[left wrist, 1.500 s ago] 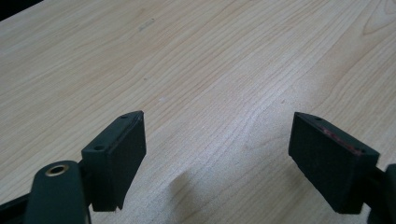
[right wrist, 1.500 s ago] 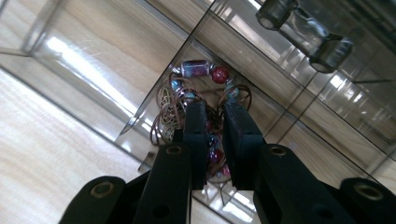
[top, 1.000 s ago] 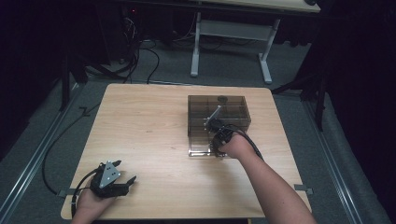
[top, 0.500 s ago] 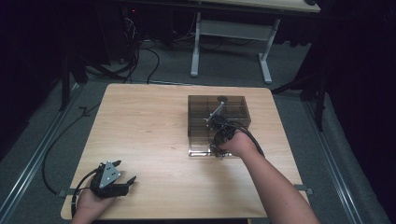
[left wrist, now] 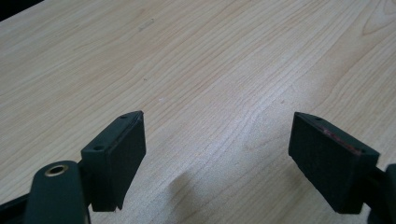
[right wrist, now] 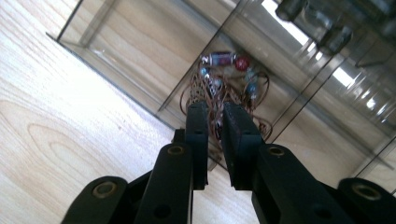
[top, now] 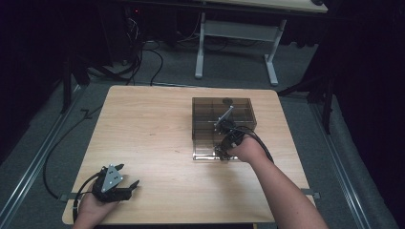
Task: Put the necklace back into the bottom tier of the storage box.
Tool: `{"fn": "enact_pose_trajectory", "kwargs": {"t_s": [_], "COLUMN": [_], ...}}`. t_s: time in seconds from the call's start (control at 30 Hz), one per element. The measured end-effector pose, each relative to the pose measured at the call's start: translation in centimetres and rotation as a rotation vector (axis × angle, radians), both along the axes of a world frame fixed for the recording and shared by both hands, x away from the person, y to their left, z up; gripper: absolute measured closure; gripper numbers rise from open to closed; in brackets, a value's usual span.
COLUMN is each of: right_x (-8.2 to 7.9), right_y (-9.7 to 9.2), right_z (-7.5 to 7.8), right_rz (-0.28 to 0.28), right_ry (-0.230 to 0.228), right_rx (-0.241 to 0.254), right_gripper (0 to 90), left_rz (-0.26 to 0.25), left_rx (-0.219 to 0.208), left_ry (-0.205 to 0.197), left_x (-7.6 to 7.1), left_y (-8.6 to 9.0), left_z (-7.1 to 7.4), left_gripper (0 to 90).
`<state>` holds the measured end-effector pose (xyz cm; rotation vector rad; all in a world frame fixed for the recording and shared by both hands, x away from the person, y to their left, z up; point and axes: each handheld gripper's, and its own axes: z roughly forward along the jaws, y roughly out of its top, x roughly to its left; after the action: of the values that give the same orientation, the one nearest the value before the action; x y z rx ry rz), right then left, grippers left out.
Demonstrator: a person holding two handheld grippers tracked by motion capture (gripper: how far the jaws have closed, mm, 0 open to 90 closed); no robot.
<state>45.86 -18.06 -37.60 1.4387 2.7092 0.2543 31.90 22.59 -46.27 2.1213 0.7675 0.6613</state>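
Note:
A smoky clear compartment box (top: 206, 110) stands right of the table's middle. My right gripper (top: 222, 150) reaches down into its near row. In the right gripper view a bundle of small wire-legged electronic parts (right wrist: 229, 77) lies in a compartment of the box (right wrist: 149, 42). The right gripper (right wrist: 215, 111) has just been opening to a narrow gap, and thin copper legs of the bundle run up between the pads. My left gripper (top: 128, 175) rests near the table's front left corner. Its jaws stand wide apart over bare wood in the left gripper view (left wrist: 217, 140).
The light wooden table (top: 153, 124) has free surface left of the box. Cables trail from both grippers. A white desk frame (top: 236, 36) and loose cables lie on the grey floor beyond the far edge.
The right hand has risen slightly over the box's near edge. The left hand has kept still.

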Motion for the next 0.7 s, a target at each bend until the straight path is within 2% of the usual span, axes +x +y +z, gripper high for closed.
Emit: {"fn": "enact_pose_trajectory", "kwargs": {"t_s": [0.03, 0.27, 0.57, 0.7], "right_x": [0.0, -1.4, -3.5, -4.5], "right_y": [-0.3, -1.4, -3.4, -4.3], "right_z": [-0.1, 0.0, 0.0, -0.1], "right_rz": [0.025, 0.003, -0.011, -0.025], "right_ry": [-0.012, -0.007, -0.027, -0.033], "right_rx": [0.003, 0.017, 0.019, 0.037], "right_gripper": [80.5, 80.4, 79.4, 78.8], "left_rz": [0.001, 0.003, 0.006, 0.006], "left_rx": [0.0, 0.0, -0.01, -0.009], "left_ry": [0.0, 0.001, -0.003, -0.003], "left_x": [0.0, 0.0, 0.0, 0.0], "left_y": [0.0, 0.0, 0.1, 0.1], "left_z": [0.0, 0.0, 0.0, 0.0], "left_gripper": [19.2, 19.2, 19.0, 18.9]}}
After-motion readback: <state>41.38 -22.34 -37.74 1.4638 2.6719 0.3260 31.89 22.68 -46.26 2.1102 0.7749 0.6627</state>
